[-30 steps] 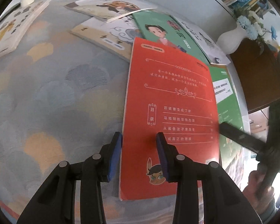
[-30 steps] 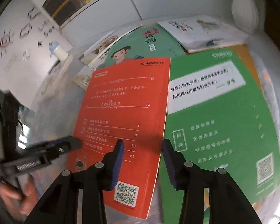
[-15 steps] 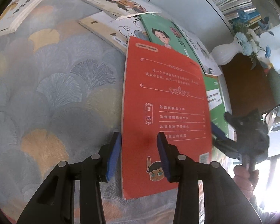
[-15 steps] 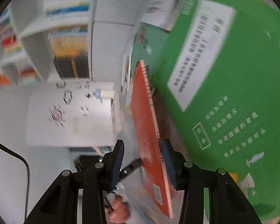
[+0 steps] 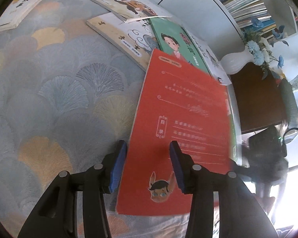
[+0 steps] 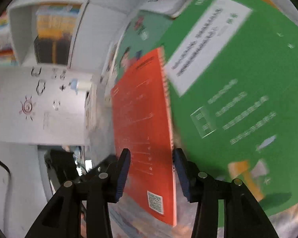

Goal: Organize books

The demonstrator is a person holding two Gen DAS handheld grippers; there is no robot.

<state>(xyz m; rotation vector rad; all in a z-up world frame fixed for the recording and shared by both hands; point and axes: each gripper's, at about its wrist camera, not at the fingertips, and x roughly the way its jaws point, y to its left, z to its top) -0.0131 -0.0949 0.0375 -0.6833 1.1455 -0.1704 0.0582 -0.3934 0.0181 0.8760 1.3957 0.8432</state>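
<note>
Straddling the left edge of the red book (image 5: 180, 134), the left gripper (image 5: 148, 165) stands with its blue-padded jaws apart: the left pad sits just off the book's edge over the patterned cloth (image 5: 55, 103), and the right pad lies over the red cover, so nothing is clamped between them. The red book shows its back cover, with white lines of text and a small cartoon face near the near edge, and its right side looks lifted and is blurred. In the right wrist view the red book (image 6: 143, 130) appears tilted up on edge, its spine-side edge running between the 2 pads of the right gripper (image 6: 152, 175), whose jaws are likewise spread, with a gap visible on either side of the book; whether either pad touches it cannot be told. Beside it lies the green book (image 6: 238, 91) flat, with a white text panel. Farther back on the cloth, in the left wrist view, sit a teal book with a child's face (image 5: 174, 41) and 2 pale picture books (image 5: 125, 33), overlapping one another. A white vase of blue flowers (image 5: 238, 59) stands at the right.
</note>
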